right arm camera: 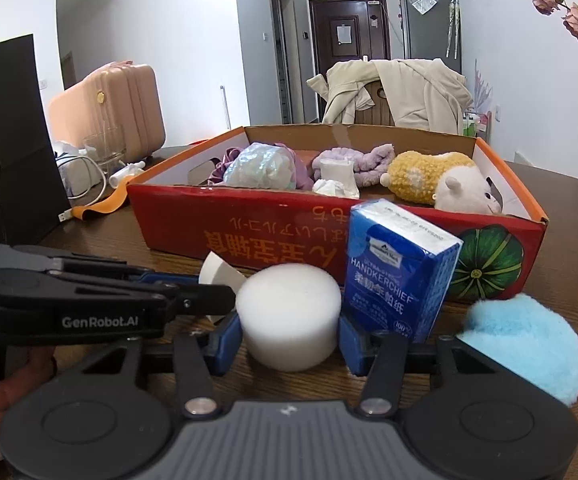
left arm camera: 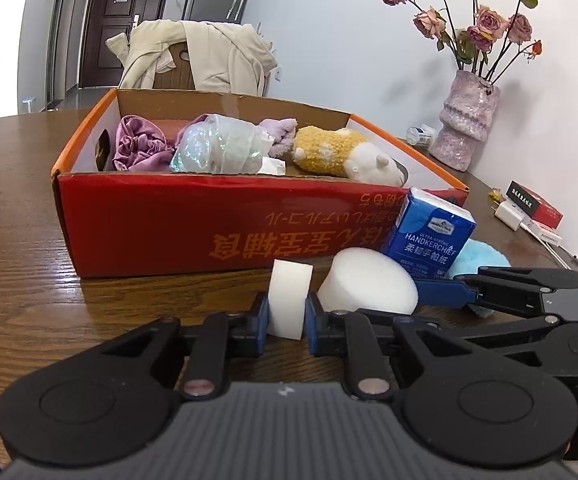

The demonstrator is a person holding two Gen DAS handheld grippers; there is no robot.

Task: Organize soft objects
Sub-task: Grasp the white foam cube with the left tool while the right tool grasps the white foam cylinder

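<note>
A small white foam wedge (left arm camera: 289, 292) stands on the wooden table, and my left gripper (left arm camera: 287, 312) is shut on it, both blue pads against its sides. Just to its right sits a round white foam cylinder (right arm camera: 289, 312); my right gripper (right arm camera: 289, 340) is shut on it, pads touching both sides. Behind the cylinder a blue handkerchief tissue pack (right arm camera: 397, 272) leans on the red cardboard box (right arm camera: 249, 240). A light blue fluffy ball (right arm camera: 525, 344) lies to the right. In the box are a yellow-and-white plush toy (right arm camera: 441, 184), purple cloths and a shiny wrapped bundle.
A pink vase of dried roses (left arm camera: 465, 120) stands at the far right by the wall, with a white charger and a red packet (left arm camera: 529, 208) near it. A black panel (right arm camera: 13, 140), cables and a glass (right arm camera: 105, 148) are on the left. A coat-draped chair (left arm camera: 197, 56) is behind the box.
</note>
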